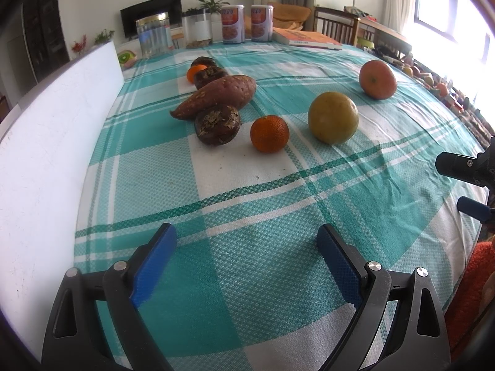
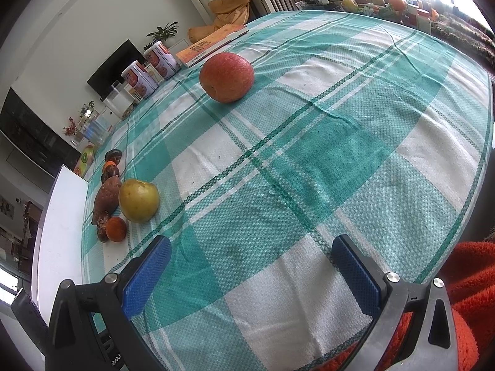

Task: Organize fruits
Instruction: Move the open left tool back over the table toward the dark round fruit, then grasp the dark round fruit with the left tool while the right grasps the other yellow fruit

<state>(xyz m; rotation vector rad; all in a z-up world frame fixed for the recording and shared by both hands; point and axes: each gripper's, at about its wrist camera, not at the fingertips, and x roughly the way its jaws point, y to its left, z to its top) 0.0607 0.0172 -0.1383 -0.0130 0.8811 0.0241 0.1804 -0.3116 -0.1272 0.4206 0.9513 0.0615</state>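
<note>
the left gripper [image 1: 247,247] is held over a teal-and-white checked tablecloth [image 1: 263,278], its blue pads [image 1: 154,262] spread wide with nothing between them. ahead, a small mandarin [image 1: 269,134] is seen between a dark brown fruit [image 1: 217,125] and a yellow-green fruit [image 1: 333,117]. a sweet potato [image 1: 216,95] lies just behind the dark fruit. a large orange [image 1: 377,79] sits apart to the right. 2 cans [image 1: 232,24] stand at the far edge.
</note>
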